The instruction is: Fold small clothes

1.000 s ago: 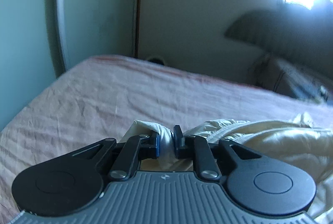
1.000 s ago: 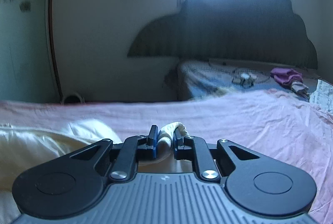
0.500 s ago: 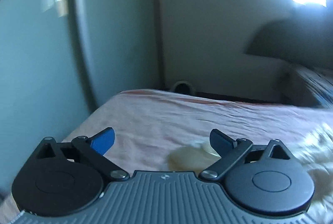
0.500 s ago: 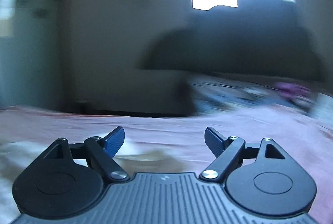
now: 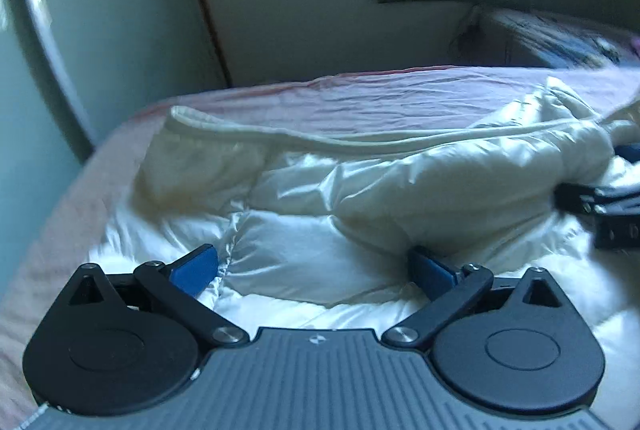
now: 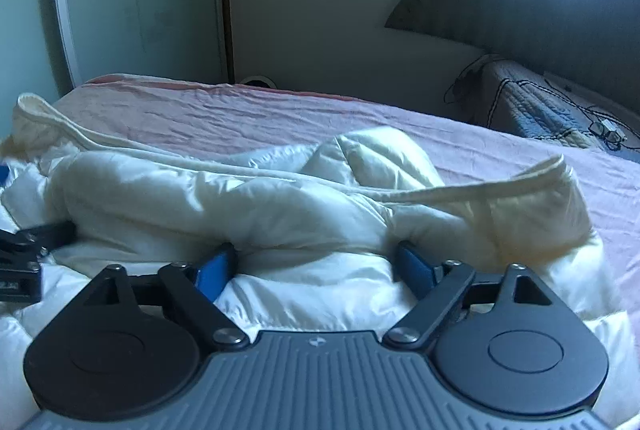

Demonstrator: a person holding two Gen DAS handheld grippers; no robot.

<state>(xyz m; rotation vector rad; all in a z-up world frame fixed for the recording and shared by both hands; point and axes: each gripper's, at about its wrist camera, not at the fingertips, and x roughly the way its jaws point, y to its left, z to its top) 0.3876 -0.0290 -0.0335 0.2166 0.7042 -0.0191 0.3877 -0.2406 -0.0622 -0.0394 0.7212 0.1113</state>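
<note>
A cream-white puffy jacket (image 5: 360,190) lies crumpled across the pink bedsheet (image 5: 360,98); it also shows in the right wrist view (image 6: 240,198). My left gripper (image 5: 314,268) is open, low over the jacket's left part, fingers resting against the fabric and holding nothing. My right gripper (image 6: 316,266) is open over the jacket's right part, fingers pressed at a raised fold, holding nothing. The right gripper's body shows at the right edge of the left wrist view (image 5: 600,206); the left gripper's body shows at the left edge of the right wrist view (image 6: 24,254).
The bed's left edge (image 5: 60,214) drops off beside a pale green wardrobe door (image 5: 100,30). A dark headboard (image 6: 540,2) and a quilted pillow (image 6: 540,110) with a cable lie at the back right. Bare pink sheet (image 6: 280,114) stretches behind the jacket.
One second ago both grippers were shut on cream fabric. Half a second ago they were open and raised. Now both are open and lowered onto the jacket lying on the bed.
</note>
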